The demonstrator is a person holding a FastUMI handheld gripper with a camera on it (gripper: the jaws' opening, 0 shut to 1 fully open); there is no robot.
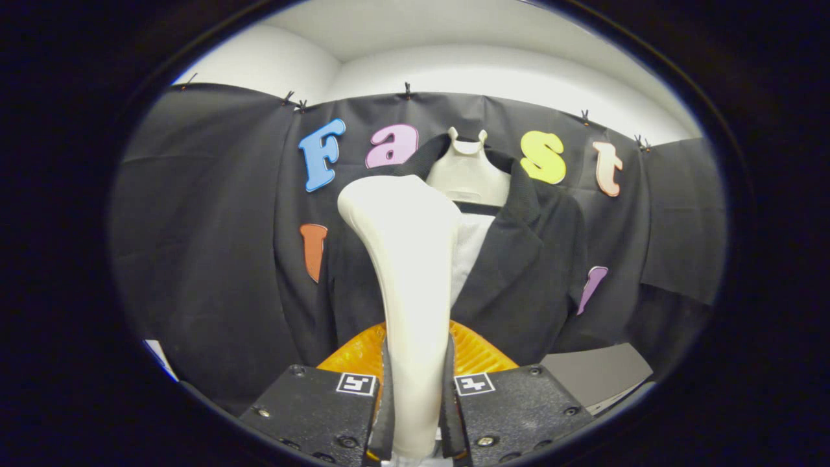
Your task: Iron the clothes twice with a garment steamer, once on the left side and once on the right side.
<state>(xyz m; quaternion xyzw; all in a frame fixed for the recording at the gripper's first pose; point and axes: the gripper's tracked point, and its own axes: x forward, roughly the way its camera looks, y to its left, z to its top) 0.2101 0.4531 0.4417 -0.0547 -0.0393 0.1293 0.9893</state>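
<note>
gripper (415,415) is clenching the garment steamer (408,272) by its white handle, both black fingers (388,402) pressing on it, one on each side, w/ the handle running up btwn them. the steamer's neck is rising from the fingers and widening into a rounded white head at the top, standing roughly upright w/ a slight lean to the left. an orange ribbed part (480,353) is showing just behind the handle, right above the finger blocks, spreading out on both sides of it.

beyond the fingers a black jacket (532,259) is hanging on a white mannequin torso (468,172), against the booth's black cloth wall (207,246). the jacket's front is lying open, w/ a white shirt (470,246) showing btwn the lapels. the steamer head is sitting in front of the jacket's left lapel as seen from here, covering most of that side; can't tell whether it's touching the fabric or hanging apart from it. the lapel on the other side is showing in full.

a grey flat surface (596,373) is lying low beside the jacket, past the right finger block.
</note>
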